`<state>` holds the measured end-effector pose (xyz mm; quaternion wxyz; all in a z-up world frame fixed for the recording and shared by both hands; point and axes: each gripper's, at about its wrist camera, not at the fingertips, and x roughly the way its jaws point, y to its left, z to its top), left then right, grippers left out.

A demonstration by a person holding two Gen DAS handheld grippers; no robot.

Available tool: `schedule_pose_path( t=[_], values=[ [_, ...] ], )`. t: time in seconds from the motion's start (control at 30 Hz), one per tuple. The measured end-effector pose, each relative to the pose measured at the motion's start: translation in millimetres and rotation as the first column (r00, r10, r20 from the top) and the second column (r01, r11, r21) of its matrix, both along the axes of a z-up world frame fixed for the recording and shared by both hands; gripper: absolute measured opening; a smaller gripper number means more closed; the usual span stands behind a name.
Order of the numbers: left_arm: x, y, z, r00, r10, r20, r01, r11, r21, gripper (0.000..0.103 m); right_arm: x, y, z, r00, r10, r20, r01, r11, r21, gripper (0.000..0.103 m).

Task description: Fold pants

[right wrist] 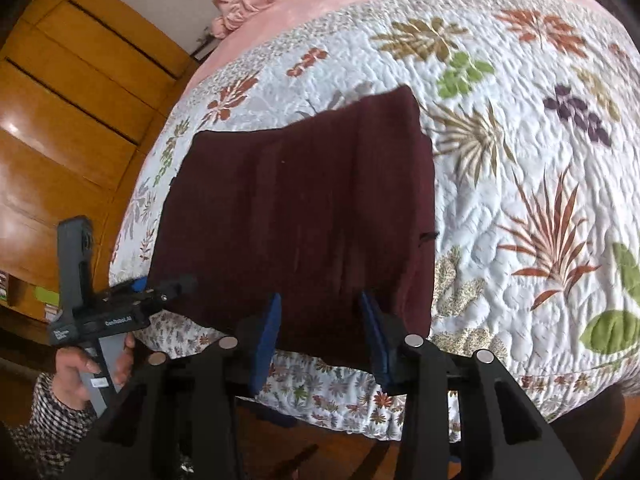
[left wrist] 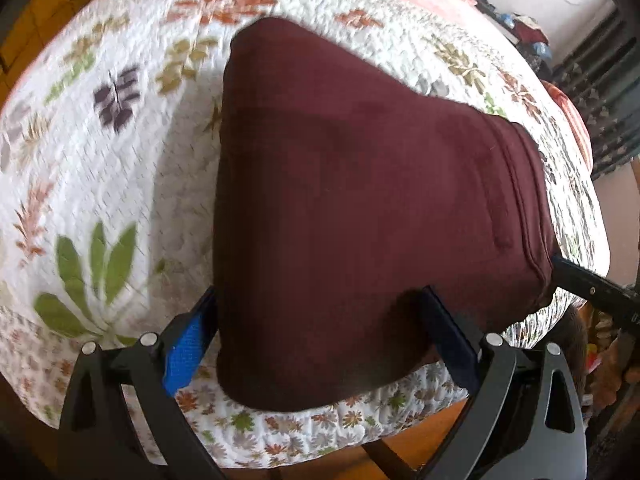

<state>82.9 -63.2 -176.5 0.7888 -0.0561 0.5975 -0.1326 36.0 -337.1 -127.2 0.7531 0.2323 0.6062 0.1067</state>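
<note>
Hovering both grippers, left [left wrist: 320, 320] and right [right wrist: 320, 320], jaws spread and empty, over the folded pants [left wrist: 360, 200]; I risk snagging one layer and unfolding them.

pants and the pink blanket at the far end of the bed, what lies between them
Only bare floral quilt between the maroon pants and pink blanket, seen from the right wrist.

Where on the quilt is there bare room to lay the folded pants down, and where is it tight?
Bare floral quilt lies open beside the maroon pants' long edge, out to the pink blanket. It is crowded at the near bed edge, where the left gripper and right gripper both straddle the pants' hem, jaws open.
</note>
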Motion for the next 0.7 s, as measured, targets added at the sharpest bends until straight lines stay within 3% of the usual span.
schedule_pose_path(
  t=[0.17,0.37,0.53,0.63,0.7],
  values=[
    [0,3,6,1.000,0.001,-0.001,-0.001,1.000,-0.023,0.097,1,-6,0,1.000,-0.016,-0.008,0.016,0.999,0.038,0.041],
    [-1,10,26,0.999,-0.030,0.032,0.031,0.998,-0.053,0.097,2,-18,14,0.998,-0.055,0.005,0.053,0.984,0.173,0.056],
    [8,21,29,0.999,-0.033,0.000,0.032,0.993,-0.110,0.097,5,-35,27,0.995,-0.095,0.025,0.090,0.981,0.174,0.061],
    [15,33,27,0.999,-0.024,-0.024,0.021,0.991,-0.132,0.097,8,-46,23,0.994,-0.110,0.011,0.106,0.979,0.176,0.063],
    [20,38,25,0.999,-0.028,-0.042,0.021,0.988,-0.156,0.097,11,-52,17,0.994,-0.109,-0.007,0.108,0.977,0.184,0.070]
  ],
)
